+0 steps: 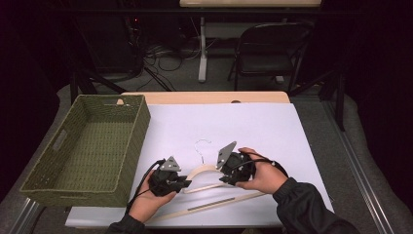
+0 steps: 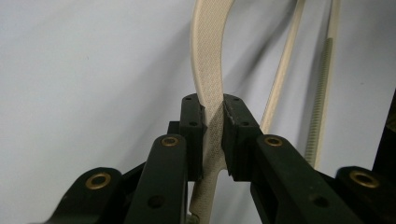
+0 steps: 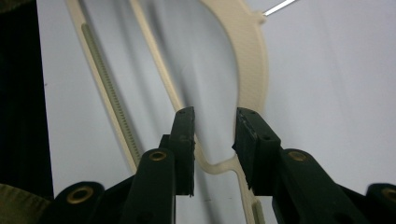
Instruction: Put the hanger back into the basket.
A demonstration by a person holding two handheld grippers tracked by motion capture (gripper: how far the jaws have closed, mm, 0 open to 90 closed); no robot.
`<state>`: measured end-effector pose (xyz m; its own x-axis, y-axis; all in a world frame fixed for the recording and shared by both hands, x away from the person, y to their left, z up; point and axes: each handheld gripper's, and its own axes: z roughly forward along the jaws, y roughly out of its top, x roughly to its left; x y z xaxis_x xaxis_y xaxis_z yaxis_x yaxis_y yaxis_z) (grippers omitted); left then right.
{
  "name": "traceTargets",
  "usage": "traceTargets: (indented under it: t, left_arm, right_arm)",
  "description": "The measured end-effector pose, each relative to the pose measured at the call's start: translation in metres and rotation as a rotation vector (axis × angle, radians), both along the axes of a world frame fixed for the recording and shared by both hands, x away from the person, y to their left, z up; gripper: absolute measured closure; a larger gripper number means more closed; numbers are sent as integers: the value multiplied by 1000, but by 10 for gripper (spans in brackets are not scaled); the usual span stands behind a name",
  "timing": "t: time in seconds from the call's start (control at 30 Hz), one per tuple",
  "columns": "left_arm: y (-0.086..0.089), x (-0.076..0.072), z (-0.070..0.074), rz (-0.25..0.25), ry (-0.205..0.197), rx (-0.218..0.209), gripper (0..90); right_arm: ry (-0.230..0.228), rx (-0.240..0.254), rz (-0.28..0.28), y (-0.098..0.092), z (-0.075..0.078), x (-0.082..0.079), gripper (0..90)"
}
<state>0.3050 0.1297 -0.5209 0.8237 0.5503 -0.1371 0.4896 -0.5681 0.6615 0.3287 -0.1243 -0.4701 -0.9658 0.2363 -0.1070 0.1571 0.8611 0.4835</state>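
A cream wooden clothes hanger (image 1: 204, 170) with a metal hook (image 1: 201, 145) lies on the white sheet near the table's front. My left gripper (image 1: 187, 183) is shut on the hanger's left shoulder; in the left gripper view the pads (image 2: 196, 128) clamp the cream strip (image 2: 209, 56) from both sides. My right gripper (image 1: 223, 178) sits at the hanger's right side. In the right gripper view its jaws (image 3: 214, 135) stand apart, open, over the curved shoulder (image 3: 252, 70), and no pad touches it. The ribbed trouser bar (image 3: 105, 84) runs along the left.
A green woven basket (image 1: 139, 131) stands at the left of the table, its inside bare. The white sheet (image 1: 243, 122) covers the tabletop beyond the hanger. A folding chair (image 1: 272, 48) and cables are on the floor behind the table.
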Motion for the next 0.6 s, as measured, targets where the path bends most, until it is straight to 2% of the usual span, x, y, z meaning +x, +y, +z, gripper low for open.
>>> traceTargets:
  t: [0.1,0.23,0.3,0.43,0.6]
  left_arm:
    - [0,-2,2,-1,-9,-3,799]
    - [0,-5,3,-6,-21,-3,800]
    - [0,-7,4,-9,-28,-2,801]
    - [0,-9,6,-14,-40,-5,802]
    - [0,-10,6,-13,-40,-9,802]
  right_arm:
    - [14,34,-54,-8,5,4,670]
    - [16,68,-88,-11,9,8,626]
    - [29,71,-103,-10,9,8,603]
    - [48,59,-98,-2,3,9,595]
    - [45,27,-112,9,-7,12,612]
